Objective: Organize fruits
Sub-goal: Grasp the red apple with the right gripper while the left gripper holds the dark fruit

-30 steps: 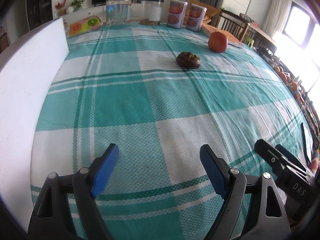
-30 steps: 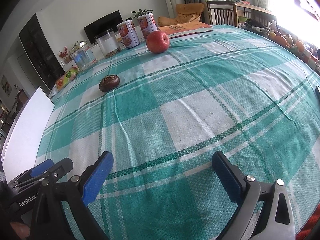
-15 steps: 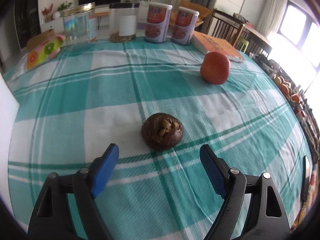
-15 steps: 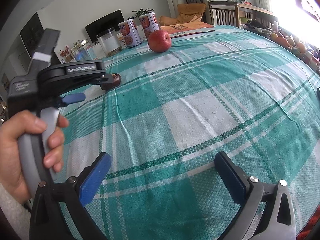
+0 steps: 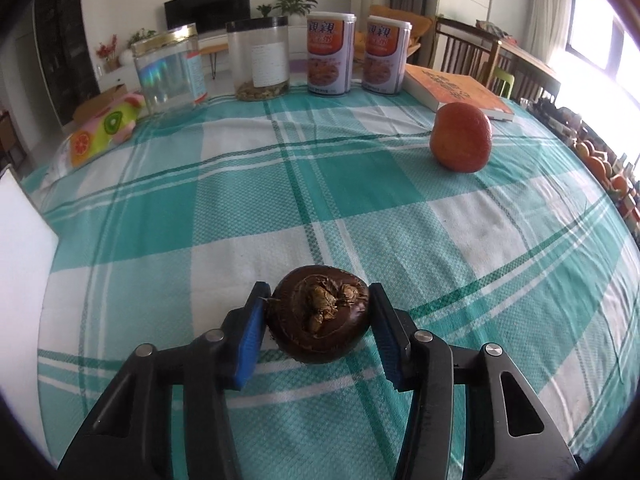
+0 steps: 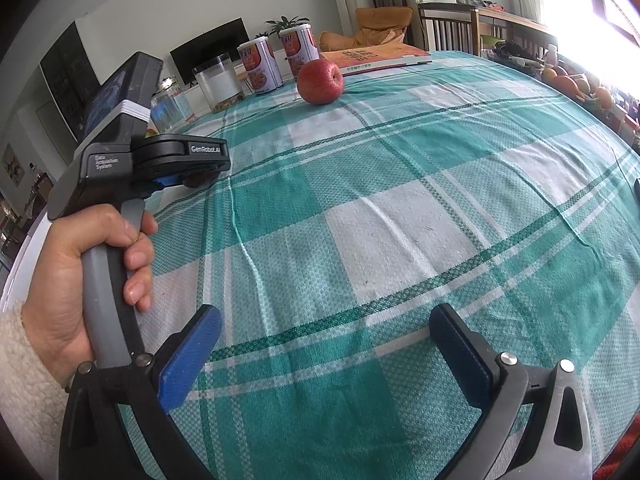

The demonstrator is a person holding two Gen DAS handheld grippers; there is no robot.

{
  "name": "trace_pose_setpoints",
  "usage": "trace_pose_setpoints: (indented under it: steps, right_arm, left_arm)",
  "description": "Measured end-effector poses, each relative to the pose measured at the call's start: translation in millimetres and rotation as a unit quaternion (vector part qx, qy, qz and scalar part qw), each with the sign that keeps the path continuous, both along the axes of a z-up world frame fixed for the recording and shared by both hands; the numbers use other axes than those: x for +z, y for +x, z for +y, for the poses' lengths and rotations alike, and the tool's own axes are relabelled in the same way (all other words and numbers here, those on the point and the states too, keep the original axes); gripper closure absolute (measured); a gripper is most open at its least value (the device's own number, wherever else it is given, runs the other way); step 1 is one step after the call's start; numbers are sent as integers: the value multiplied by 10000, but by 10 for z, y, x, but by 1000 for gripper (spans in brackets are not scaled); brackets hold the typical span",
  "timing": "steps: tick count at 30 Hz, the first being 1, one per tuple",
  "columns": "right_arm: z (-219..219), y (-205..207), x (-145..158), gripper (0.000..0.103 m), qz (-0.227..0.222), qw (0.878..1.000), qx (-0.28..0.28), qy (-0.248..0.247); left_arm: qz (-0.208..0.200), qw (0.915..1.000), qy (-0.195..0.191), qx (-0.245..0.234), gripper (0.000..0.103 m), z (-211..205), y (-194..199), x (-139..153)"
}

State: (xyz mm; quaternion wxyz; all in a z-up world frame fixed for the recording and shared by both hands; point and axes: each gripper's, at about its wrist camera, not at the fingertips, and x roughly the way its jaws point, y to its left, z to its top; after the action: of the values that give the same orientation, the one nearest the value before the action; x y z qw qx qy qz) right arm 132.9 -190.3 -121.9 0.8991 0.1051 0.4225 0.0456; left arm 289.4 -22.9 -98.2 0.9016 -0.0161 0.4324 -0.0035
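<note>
A dark brown round fruit with a tan woody top sits on the green checked tablecloth, between the blue pads of my left gripper, which is closed against both its sides. A red apple stands farther back right; it also shows in the right wrist view. My right gripper is open and empty over the near cloth. In that view the left gripper sits at the left, held by a hand, the brown fruit mostly hidden under it.
Two clear jars and two printed cans line the far edge, with an orange book at back right. A fruit-patterned pack lies at far left. A white board borders the left. Oranges lie beyond the right edge.
My left gripper moved forward to the brown fruit and closed its pads on it. The right gripper stayed open in place.
</note>
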Motion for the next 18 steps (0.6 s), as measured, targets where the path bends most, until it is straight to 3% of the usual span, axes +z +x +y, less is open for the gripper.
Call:
trace_pose_setpoints:
  steps: [6, 11, 18]
  right_arm:
    - [11, 8, -6, 0, 13, 10000, 7, -59]
    - [11, 4, -9, 0, 11, 10000, 11, -65]
    - [16, 4, -13, 0, 12, 10000, 14, -79]
  left_arm:
    - [80, 9991, -167, 371, 52, 283, -551, 219]
    - [243, 9985, -59, 479, 52, 403, -927, 99]
    - [224, 9986, -6, 471, 51, 437, -1121, -87]
